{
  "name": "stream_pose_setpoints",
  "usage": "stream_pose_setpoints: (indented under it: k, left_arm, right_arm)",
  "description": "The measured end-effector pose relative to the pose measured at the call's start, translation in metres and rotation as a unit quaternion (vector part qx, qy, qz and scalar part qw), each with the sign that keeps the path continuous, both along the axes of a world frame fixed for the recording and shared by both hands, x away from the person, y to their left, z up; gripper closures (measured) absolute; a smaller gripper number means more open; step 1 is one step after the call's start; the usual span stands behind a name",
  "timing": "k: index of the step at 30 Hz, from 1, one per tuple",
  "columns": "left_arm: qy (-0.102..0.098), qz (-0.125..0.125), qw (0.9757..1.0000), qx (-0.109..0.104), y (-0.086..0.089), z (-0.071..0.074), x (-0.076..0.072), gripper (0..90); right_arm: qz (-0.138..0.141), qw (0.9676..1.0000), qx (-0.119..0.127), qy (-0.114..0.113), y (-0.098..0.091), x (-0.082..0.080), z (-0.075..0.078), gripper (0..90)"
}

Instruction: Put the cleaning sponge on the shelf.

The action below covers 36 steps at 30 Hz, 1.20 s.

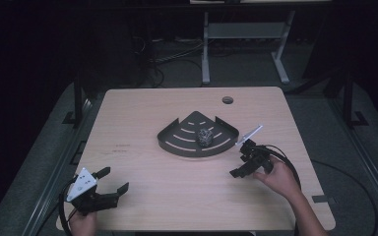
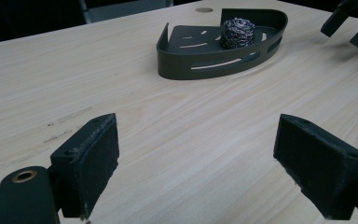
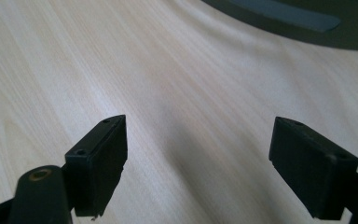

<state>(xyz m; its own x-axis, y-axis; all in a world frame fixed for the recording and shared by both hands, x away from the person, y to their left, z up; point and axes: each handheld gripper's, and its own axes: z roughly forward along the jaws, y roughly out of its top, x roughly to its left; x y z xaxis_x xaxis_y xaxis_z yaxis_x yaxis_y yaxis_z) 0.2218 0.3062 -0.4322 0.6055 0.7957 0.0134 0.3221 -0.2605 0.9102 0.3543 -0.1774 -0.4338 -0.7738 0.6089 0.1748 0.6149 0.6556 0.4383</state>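
Note:
A dark quarter-round tray (image 1: 173,146) with slots in its floor lies at the middle of the wooden table. A steel wool ball (image 1: 205,136) rests inside it, right of centre. My left gripper (image 1: 114,180) is near the front left corner, open, with nothing between its jaws. In the left gripper view, the tray (image 2: 200,67) and the ball (image 2: 237,32) lie ahead beyond the open left gripper (image 2: 196,158). My right gripper (image 1: 242,160) hovers open just right of the tray's front edge. The right gripper view has the open right gripper (image 3: 198,158) over bare wood, with the tray's wall (image 3: 335,39) at top right.
A round cable hole (image 1: 228,100) sits near the table's far edge. Behind the table stands a white desk frame (image 1: 205,49) with cables on the dark floor. Black cables trail from both grippers. The right gripper's jaws appear at the top right of the left gripper view.

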Motion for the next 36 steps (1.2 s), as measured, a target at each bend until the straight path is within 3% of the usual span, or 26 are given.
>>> stream_pose_setpoints:
  k: [36]
  left_arm:
    - [-0.002, -0.002, 1.0, 0.004, -0.001, 0.0, 0.001, 13.5]
  right_arm:
    - [-0.017, 0.9996, 0.022, -0.008, -0.031, -0.045, -0.015, 18.2]
